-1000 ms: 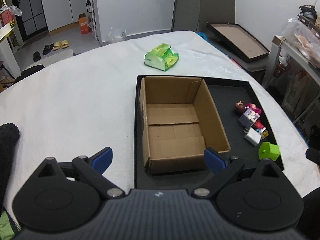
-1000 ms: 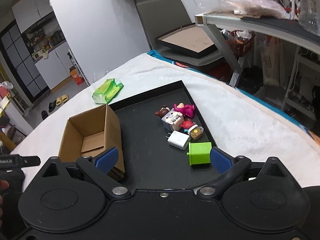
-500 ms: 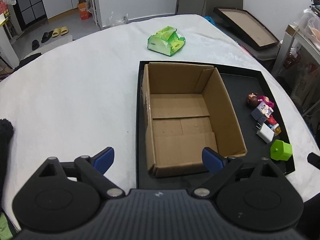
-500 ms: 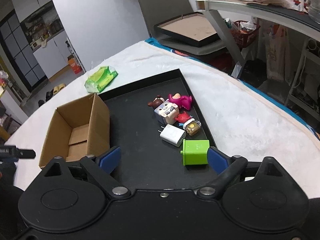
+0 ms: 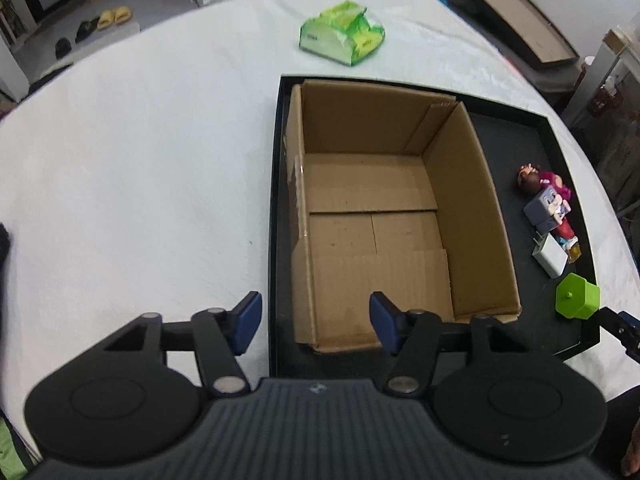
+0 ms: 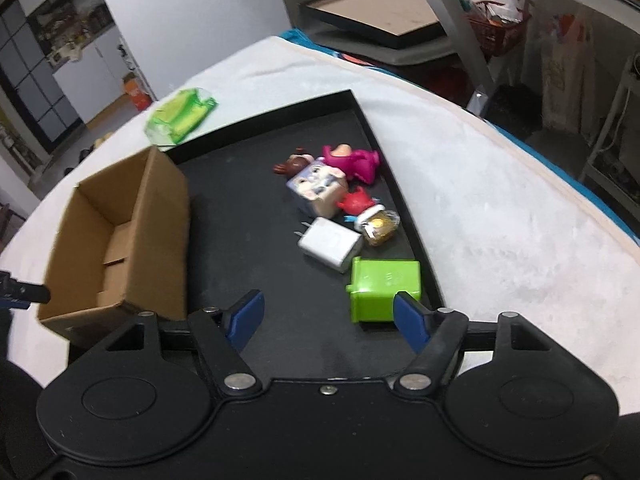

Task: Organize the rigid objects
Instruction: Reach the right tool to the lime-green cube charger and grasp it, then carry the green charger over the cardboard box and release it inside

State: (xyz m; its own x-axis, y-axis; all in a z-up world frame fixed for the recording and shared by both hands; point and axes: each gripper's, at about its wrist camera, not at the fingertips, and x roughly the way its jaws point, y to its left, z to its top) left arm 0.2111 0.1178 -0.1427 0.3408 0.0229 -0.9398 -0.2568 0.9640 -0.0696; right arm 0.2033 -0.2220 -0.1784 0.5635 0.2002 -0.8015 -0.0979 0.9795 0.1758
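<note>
An empty cardboard box (image 5: pixel 384 216) (image 6: pixel 120 236) stands in the left half of a black tray (image 5: pixel 516 128) (image 6: pixel 256 248). In the tray's right half lie a green cube (image 6: pixel 385 290) (image 5: pixel 577 296), a white charger (image 6: pixel 330 245) (image 5: pixel 551 256), a grey-white cube toy (image 6: pixel 318 188), a pink figure (image 6: pixel 352 160), a small red toy (image 6: pixel 356 201) and a gold trinket (image 6: pixel 380 226). My left gripper (image 5: pixel 314 322) is open over the box's near left corner. My right gripper (image 6: pixel 328 316) is open, its right finger just in front of the green cube.
A green wipes pack (image 5: pixel 342 34) (image 6: pixel 180 118) lies on the white table (image 5: pixel 140 160) beyond the tray. A framed board (image 6: pixel 384 12) leans off the table's far right. A metal rack (image 6: pixel 520 40) stands to the right.
Both grippers have moved forward and tilted down. The left one now hangs over the box's near edge; the right one has closed in on the green cube.
</note>
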